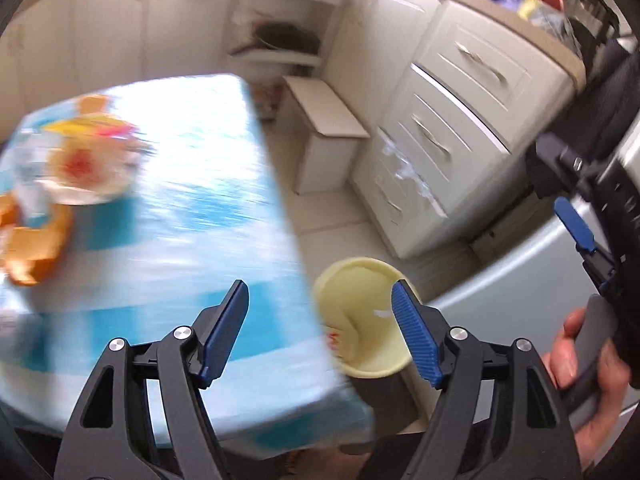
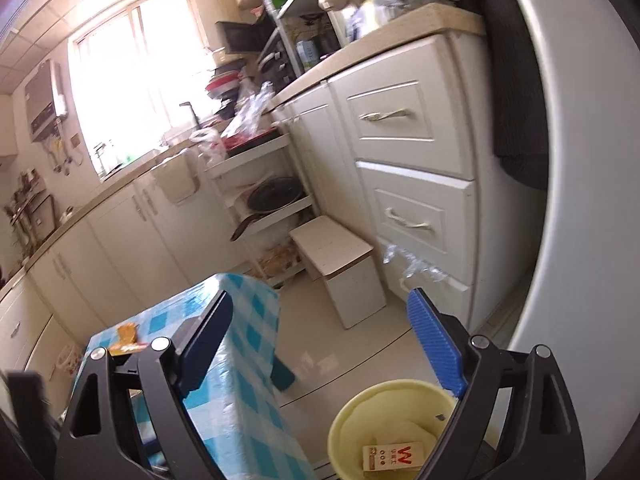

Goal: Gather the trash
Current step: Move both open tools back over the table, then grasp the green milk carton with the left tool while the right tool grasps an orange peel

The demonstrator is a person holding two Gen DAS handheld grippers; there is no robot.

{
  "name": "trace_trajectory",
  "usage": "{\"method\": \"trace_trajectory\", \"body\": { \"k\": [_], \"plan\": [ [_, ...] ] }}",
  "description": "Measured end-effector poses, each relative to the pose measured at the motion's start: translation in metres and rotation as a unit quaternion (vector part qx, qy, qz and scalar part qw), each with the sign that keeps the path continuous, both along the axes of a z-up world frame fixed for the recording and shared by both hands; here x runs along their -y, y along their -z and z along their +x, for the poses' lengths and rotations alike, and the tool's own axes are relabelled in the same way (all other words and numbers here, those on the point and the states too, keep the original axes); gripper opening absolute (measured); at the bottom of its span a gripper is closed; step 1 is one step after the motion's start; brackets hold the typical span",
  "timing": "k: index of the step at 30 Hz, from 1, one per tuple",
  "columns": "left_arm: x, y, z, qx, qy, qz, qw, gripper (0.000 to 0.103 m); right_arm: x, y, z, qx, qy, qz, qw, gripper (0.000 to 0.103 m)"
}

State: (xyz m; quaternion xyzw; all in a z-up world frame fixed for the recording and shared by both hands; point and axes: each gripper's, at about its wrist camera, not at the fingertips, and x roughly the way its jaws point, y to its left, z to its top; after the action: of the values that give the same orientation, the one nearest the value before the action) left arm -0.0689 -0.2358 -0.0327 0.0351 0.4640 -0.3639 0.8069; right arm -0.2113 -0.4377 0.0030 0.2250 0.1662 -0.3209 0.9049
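**Risk: Missed Pickup at Table Edge**

Both the left gripper [image 1: 320, 332] and the right gripper [image 2: 336, 344] are spread wide, empty. The yellow trash bin [image 2: 360, 420] — one carton [image 2: 394, 456] inside — stands beside the checkered table [image 1: 224, 200]. Orange peels [image 1: 32, 248] lie on the table's far side; motion blur suggests a hasty reach could scatter them.

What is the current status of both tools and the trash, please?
Both tools open, empty: left, right. Yellow bin on floor holds a carton. Orange peels and wrappers on table. Nothing blocking.
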Motion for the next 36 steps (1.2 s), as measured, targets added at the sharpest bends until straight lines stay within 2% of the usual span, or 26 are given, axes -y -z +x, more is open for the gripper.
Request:
{"method": "trace_trajectory", "body": {
  "k": [2, 5, 8, 12, 14, 16, 21, 24, 30, 34, 36],
  "plan": [
    [-0.041, -0.012, 0.014, 0.019, -0.04, 0.003, 0.999, 0.072, -0.015, -0.002, 0.013, -0.004, -0.029, -0.006, 1.0, 0.085],
    [-0.109, -0.021, 0.038, 0.037, -0.121, 0.011, 0.9919, 0.073, -0.04, -0.002, 0.034, -0.014, -0.079, -0.011, 0.997, 0.085],
    [-0.178, -0.02, 0.064, 0.021, -0.202, 0.015, 0.979, 0.074, -0.067, 0.004, 0.059, -0.031, -0.136, -0.005, 0.99, 0.085],
    [-0.23, -0.006, 0.087, -0.032, -0.254, 0.002, 0.9668, 0.074, -0.108, 0.015, 0.09, -0.06, -0.219, 0.011, 0.974, 0.085],
    [-0.238, 0.003, 0.091, -0.056, -0.251, -0.006, 0.9664, 0.074, -0.125, 0.023, 0.106, -0.072, -0.254, 0.03, 0.964, 0.085],
    [-0.233, 0.01, 0.092, -0.064, -0.247, 0.006, 0.9668, 0.074, -0.138, 0.032, 0.121, -0.082, -0.278, 0.063, 0.955, 0.085],
    [-0.223, 0.026, 0.101, -0.077, -0.27, 0.018, 0.9595, 0.08, -0.169, 0.061, 0.16, -0.116, -0.3, 0.13, 0.938, 0.084],
    [-0.223, 0.038, 0.111, -0.093, -0.284, 0.023, 0.9541, 0.08, -0.182, 0.075, 0.179, -0.136, -0.294, 0.14, 0.935, 0.079],
    [-0.243, 0.055, 0.125, -0.115, -0.308, 0.02, 0.9441, 0.082, -0.185, 0.106, 0.206, -0.146, -0.277, 0.211, 0.926, 0.062],
    [-0.257, 0.057, 0.129, -0.119, -0.313, 0.01, 0.9421, 0.082, -0.195, 0.116, 0.22, -0.152, -0.279, 0.216, 0.923, 0.055],
    [-0.262, 0.057, 0.131, -0.12, -0.315, 0.005, 0.9414, 0.082, -0.2, 0.119, 0.225, -0.155, -0.285, 0.211, 0.922, 0.048]
  ]
}}
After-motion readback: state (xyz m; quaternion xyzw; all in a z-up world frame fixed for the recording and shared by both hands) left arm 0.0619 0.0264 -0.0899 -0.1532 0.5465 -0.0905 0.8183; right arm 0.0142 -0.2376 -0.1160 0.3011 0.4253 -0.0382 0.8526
